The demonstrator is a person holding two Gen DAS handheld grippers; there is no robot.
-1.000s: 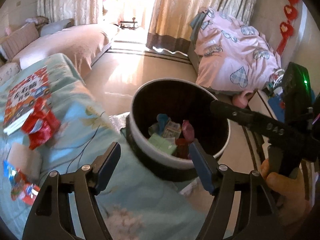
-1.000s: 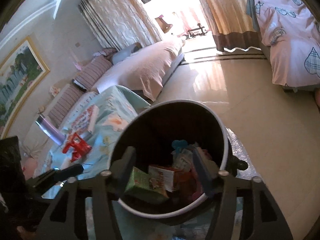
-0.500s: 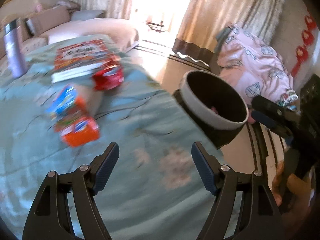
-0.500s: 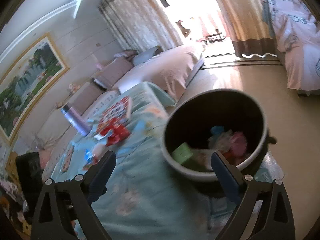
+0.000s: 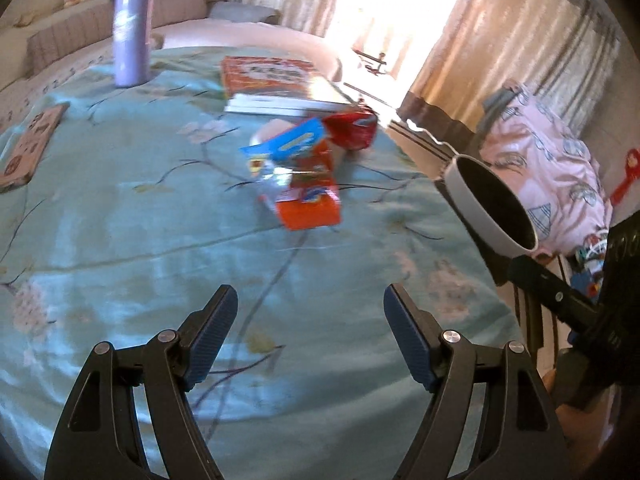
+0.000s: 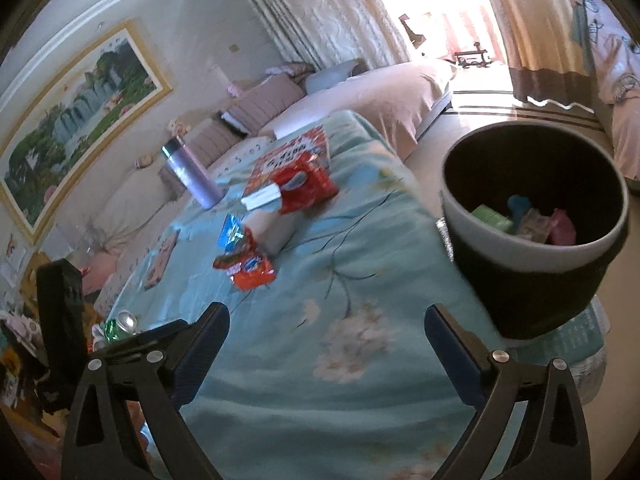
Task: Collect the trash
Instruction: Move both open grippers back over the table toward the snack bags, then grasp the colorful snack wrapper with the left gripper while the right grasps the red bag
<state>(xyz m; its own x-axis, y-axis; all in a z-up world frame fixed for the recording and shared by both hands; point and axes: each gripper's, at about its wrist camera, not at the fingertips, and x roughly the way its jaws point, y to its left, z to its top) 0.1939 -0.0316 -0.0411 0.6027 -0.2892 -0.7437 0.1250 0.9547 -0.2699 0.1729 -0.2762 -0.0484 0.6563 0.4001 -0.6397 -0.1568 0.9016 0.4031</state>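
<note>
Snack wrappers lie mid-table on the teal floral cloth (image 5: pixel 120 220): an orange one (image 5: pixel 310 206) (image 6: pixel 250 272), a blue one (image 5: pixel 286 144) (image 6: pixel 230 232) and a red packet (image 5: pixel 352 128) (image 6: pixel 306 182), around a white roll (image 6: pixel 274 228). My left gripper (image 5: pixel 309 304) hovers open over bare cloth, short of the wrappers, nothing between its fingers. My right gripper (image 6: pixel 327 316) is also open and empty above the cloth. The black bin with a pale rim (image 5: pixel 492 204) (image 6: pixel 532 248) stands off the table's right edge, holding a green carton (image 6: pixel 490 216) and other scraps.
A purple bottle (image 5: pixel 131 32) (image 6: pixel 190 176) and a red book (image 5: pixel 276 80) sit at the table's far side. A pink booklet (image 5: pixel 28 148) lies at the left edge. A green can (image 6: pixel 120 326) stands near the left tool. Sofas and curtains lie behind.
Both views swung away from the bin toward the table, so the bin slid to the right and the wrappers came to the centre. The right jaws spread wider.
</note>
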